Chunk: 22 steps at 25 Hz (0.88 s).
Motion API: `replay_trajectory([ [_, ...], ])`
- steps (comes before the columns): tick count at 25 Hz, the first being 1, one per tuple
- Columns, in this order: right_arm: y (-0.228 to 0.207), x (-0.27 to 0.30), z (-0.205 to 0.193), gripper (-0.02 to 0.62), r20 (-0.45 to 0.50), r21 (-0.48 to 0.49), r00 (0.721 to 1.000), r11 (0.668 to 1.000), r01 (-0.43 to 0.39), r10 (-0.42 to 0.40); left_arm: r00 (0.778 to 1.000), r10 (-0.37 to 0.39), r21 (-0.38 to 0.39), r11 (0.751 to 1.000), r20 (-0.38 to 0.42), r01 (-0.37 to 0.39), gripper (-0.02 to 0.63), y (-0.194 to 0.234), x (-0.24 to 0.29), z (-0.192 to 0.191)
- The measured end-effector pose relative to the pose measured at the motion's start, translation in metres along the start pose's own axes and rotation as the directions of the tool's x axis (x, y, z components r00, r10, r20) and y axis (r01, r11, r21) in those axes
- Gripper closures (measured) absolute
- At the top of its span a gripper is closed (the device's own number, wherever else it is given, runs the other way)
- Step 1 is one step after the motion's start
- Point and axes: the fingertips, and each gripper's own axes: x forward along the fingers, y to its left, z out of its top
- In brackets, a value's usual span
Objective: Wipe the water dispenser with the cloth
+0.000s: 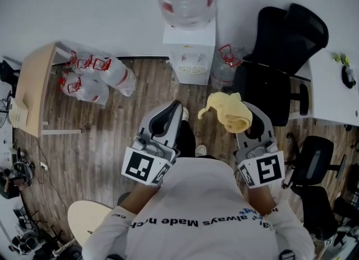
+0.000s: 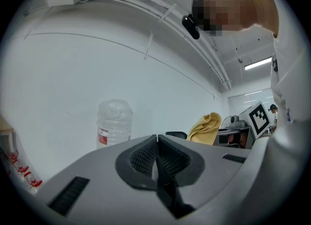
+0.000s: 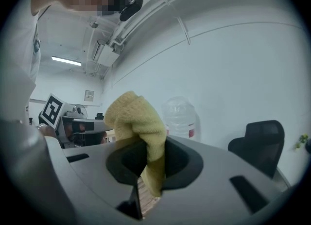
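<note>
Cloth looks soft, limp, light; right gripper pinches its fold; left gripper closed, empty; water dispenser ahead

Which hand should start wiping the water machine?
The right one. The right gripper is already shut on the yellow cloth, and the water dispenser stands just ahead. The left gripper is shut with nothing between its jaws.

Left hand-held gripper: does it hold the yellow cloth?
No, the left hand-held gripper has its jaws shut on nothing, while the yellow cloth sits clamped in the right hand-held gripper.
</note>
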Motion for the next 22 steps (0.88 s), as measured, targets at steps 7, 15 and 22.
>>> replay_trajectory([
  [7, -0.004, 0.038, 0.001, 0.532, -0.011, -0.012, 1.000, 1.000, -0.018, 0.018, 1.000, 0.004, -0.009, 1.000, -0.006, -0.004, 0.580, 0.032, 0.020, -0.005],
  [15, -0.019, 0.091, 0.007, 0.532, -0.017, -0.011, 1.000, 1.000, -0.015, 0.015, 1.000, -0.001, -0.020, 1.000, -0.006, 0.001, 0.580, 0.076, 0.054, -0.002],
  [22, -0.032, 0.142, 0.017, 0.532, -0.026, -0.011, 1.000, 1.000, -0.009, 0.009, 1.000, -0.012, -0.030, 0.999, -0.007, 0.012, 0.580, 0.118, 0.088, 0.003],
])
